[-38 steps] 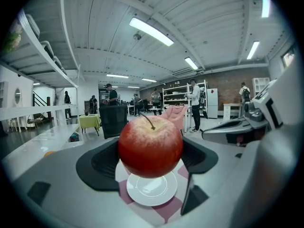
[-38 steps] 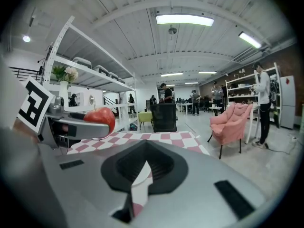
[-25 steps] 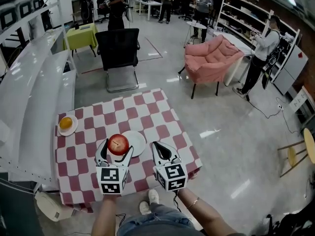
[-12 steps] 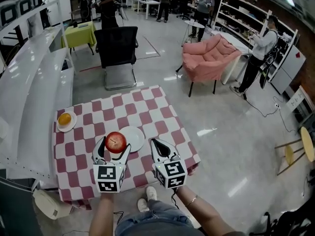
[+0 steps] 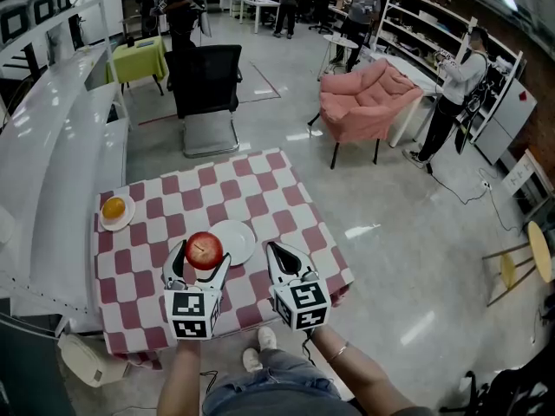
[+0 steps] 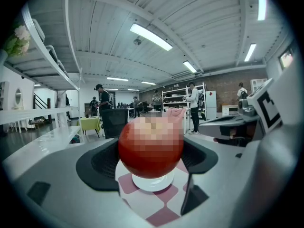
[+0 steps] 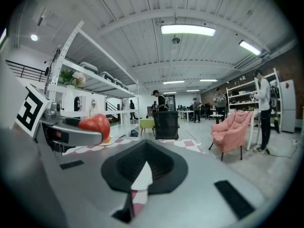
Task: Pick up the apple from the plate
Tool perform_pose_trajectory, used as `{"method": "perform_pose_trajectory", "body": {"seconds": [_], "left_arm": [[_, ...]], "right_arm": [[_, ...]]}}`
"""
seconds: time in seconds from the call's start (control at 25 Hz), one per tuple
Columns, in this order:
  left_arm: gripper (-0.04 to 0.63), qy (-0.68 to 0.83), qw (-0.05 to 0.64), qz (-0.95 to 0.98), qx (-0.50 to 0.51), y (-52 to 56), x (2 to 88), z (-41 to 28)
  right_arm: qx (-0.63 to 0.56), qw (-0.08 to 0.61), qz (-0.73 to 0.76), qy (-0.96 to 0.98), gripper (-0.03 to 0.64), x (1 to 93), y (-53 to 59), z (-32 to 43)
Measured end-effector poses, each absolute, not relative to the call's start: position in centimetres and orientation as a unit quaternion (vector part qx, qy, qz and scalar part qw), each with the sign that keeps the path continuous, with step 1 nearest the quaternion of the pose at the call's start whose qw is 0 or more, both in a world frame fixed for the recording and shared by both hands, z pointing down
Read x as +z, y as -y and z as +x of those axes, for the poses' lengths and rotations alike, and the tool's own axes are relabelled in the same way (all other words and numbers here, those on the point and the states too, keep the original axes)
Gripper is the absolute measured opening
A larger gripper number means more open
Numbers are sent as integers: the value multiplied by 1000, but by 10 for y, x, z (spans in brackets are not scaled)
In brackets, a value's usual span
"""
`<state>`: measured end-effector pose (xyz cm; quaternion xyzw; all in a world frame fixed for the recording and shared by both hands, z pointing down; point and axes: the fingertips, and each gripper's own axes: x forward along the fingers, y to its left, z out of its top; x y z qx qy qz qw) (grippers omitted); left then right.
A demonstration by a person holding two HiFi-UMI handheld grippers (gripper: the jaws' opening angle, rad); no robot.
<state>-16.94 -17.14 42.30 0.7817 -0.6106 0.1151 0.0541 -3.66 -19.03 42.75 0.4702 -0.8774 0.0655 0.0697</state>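
A: Checked red-and-white tablecloth (image 5: pixel 260 199) on a table, open workshop floor behind. Where's the round red apple (image 5: pixel 205 248)?
B: Off the round white plate (image 5: pixel 244 243), in the air just left of it, clamped in the left gripper (image 5: pixel 205 256).
A: Tips for the lift?
B: I'd say keep the squeeze even and raise straight with no tilt, or it may roll out.
A: Fingers?
B: Left fingers (image 5: pixel 224 272) spread to apple width, pressing both sides. Right gripper (image 5: pixel 277 254) closed on nothing, hovering beside.

Glossy grey floor (image 5: pixel 390 189); black chair (image 5: pixel 205 81) behind checkered table (image 5: pixel 260 189); pink armchair (image 5: pixel 364 102) right; shelving (image 5: pixel 425 42).
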Motion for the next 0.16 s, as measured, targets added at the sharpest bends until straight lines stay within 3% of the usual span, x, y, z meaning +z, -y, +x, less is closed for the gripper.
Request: {"method": "perform_pose_trajectory", "body": {"seconds": [0.16], "left_arm": [[388, 610, 61, 781, 116, 167, 425, -170]], "right_arm": [[67, 76, 468, 878, 8, 430, 187, -38]]}}
